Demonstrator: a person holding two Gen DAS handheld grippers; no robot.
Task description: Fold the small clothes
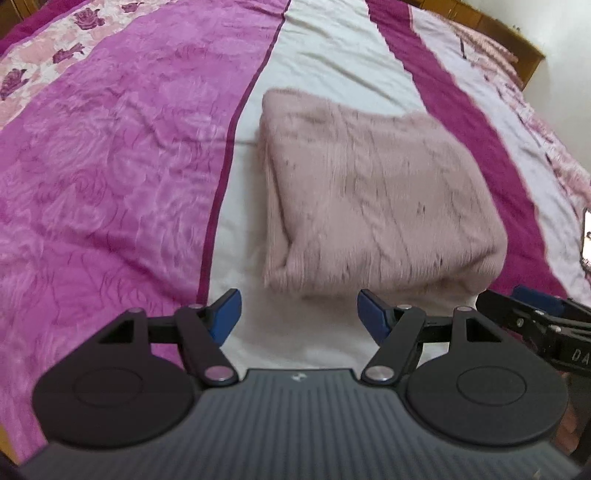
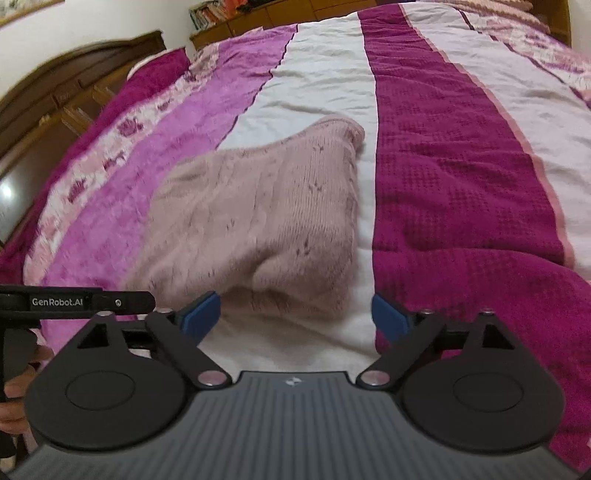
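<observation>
Pink knit, a folded sweater [image 1: 373,199], lies on the white stripe of the bedspread [image 1: 110,184], between a thin dark-purple line on one side and a broad magenta band on the other. Beyond that band come a pale stripe and a rose-printed border. Nothing rests on the sweater and nothing stands between it and either tool. Just short of its near edge, the left gripper [image 1: 299,314] hangs with its blue pads apart, only white cloth between them. Beside it, off the sweater's near corner, the right gripper [image 2: 295,314] has its jaws spread wide, with the sweater's edge and white cloth showing in the gap but not touched. Past the sweater, a wooden bed frame [image 2: 74,74] edges the bedspread, and a shelf of books [image 2: 214,13] stands against the wall behind. No container shows.
</observation>
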